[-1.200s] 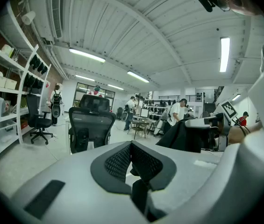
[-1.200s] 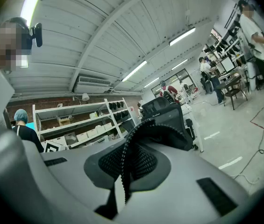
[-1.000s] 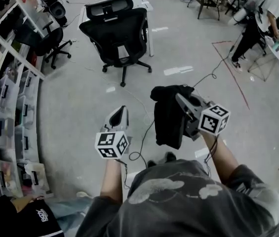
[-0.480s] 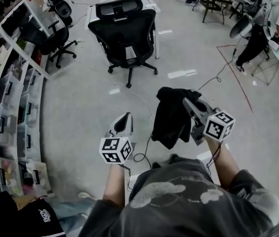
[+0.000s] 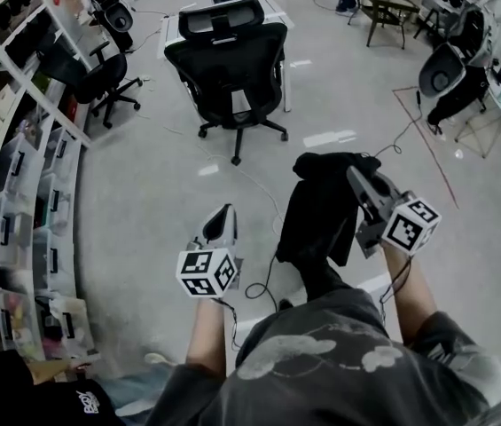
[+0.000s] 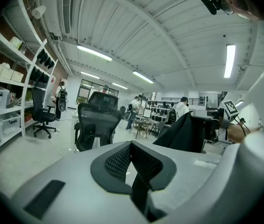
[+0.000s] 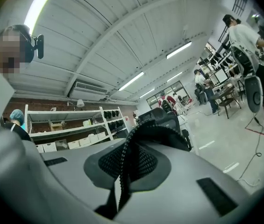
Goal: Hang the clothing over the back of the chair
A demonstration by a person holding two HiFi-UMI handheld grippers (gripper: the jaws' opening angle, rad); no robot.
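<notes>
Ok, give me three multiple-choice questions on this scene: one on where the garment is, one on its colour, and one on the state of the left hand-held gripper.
1. Where is the garment?
A. Draped over the back of the office chair
B. Hanging from the right hand-held gripper
C. Lying flat on the floor

2. What colour is the garment?
A. White
B. Red
C. Black

3. How do the jaws of the left hand-held gripper stand?
A. Together, with nothing between them
B. Clamped on the garment
C. Wide apart around a cable

Answers:
1 B: the cloth hangs from the right hand-held gripper's closed jaws, well short of the office chair.
2 C: it is black all over.
3 A: the left gripper view shows the pads meeting with nothing between them.
</notes>
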